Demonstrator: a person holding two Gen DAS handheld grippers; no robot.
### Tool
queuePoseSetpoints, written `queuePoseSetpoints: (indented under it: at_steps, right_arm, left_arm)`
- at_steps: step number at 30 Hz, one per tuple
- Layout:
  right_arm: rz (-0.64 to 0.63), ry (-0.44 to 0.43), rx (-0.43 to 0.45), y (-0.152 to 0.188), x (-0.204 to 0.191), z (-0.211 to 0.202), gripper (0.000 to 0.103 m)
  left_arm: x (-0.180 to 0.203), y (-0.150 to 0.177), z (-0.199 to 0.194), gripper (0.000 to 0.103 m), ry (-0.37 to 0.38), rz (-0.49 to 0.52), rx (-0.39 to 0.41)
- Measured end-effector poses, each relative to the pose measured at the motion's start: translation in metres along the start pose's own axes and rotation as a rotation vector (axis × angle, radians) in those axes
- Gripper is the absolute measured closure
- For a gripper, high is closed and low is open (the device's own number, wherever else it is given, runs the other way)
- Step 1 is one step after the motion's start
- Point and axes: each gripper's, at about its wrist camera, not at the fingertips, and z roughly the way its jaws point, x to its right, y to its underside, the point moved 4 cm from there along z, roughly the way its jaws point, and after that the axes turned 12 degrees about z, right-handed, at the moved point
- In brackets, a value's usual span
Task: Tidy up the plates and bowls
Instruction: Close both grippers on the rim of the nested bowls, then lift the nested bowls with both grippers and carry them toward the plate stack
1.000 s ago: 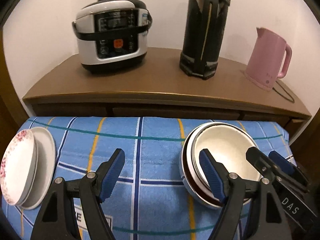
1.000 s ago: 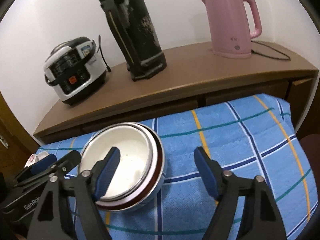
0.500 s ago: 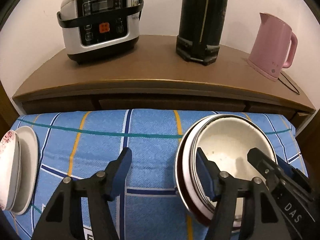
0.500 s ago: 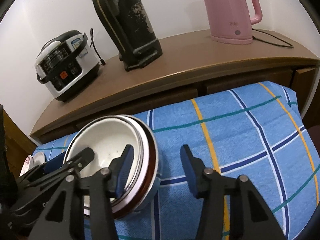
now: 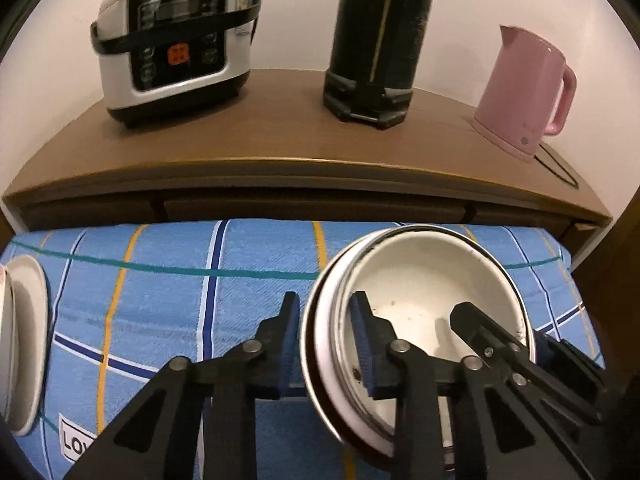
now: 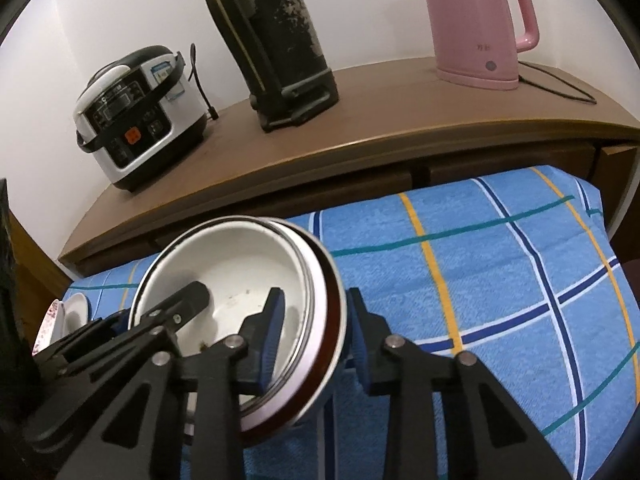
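Observation:
A stack of nested white bowls [image 5: 420,280] with a dark red band sits on the blue checked cloth [image 5: 160,300]. My left gripper [image 5: 326,344] straddles the stack's left rim, one pad outside and one inside. Its jaws are closing and the pads touch the rim. My right gripper [image 6: 316,332] straddles the opposite rim of the bowls [image 6: 240,268] in the same way, also closing with its pads against the wall. Each view shows the other gripper across the bowl. Two white plates [image 5: 24,340] lie at the cloth's left end; the top one has a floral rim [image 6: 48,320].
Behind the cloth runs a brown wooden sideboard [image 5: 280,140]. On it stand a rice cooker [image 5: 176,40], a tall black flask [image 5: 376,40] and a pink kettle [image 5: 524,92] with its cord. The cloth stretches right of the bowls [image 6: 500,280].
Both pairs of jaws have narrowed from wide open onto the bowl stack's rim. The left gripper has moved forward and down, closer to the bowls.

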Motion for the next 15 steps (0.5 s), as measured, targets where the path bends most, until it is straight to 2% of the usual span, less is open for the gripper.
queuePoseSetpoints:
  at_steps: [15]
  right_arm:
    - [-0.019, 0.045, -0.001, 0.0018, -0.0017, -0.0022, 0.074]
  left_arm:
    - [0.0009, 0.0001, -0.0021, 0.076, -0.001, -0.028, -0.02]
